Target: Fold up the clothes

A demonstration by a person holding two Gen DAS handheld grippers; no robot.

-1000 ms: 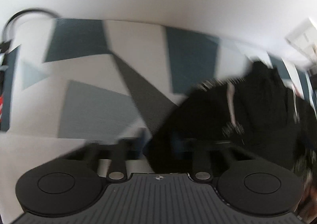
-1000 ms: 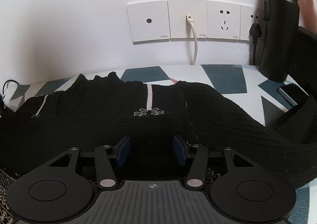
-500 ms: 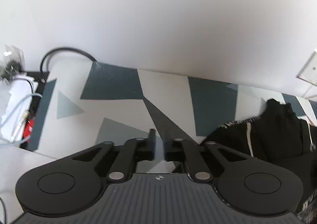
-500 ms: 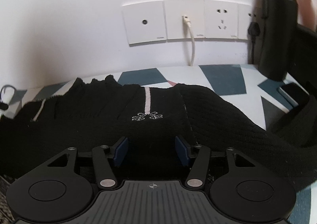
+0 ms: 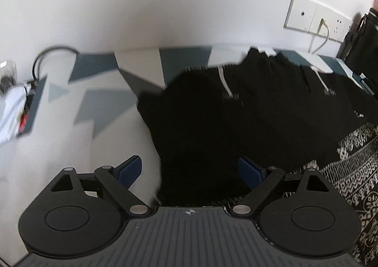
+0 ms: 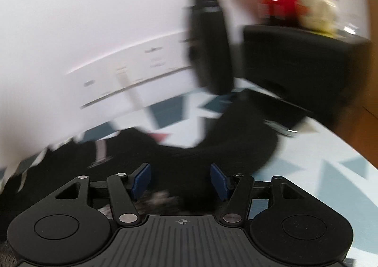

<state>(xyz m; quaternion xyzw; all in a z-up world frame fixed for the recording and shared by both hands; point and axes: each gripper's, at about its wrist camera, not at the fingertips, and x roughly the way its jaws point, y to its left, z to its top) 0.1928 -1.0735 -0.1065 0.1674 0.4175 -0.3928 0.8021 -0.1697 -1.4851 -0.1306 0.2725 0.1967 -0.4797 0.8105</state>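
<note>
Left gripper (image 5: 190, 168), jaws just opened wide, and half-spread right gripper (image 6: 180, 180) both hover empty over black sweater (image 5: 236, 113), likely regripping for next fold.

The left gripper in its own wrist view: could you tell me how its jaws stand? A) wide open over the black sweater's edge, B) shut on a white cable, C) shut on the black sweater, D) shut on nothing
A: the left gripper has its blue pads spread far apart, having just been opening, with the black sweater lying loose below and between them, unpinched.
</note>
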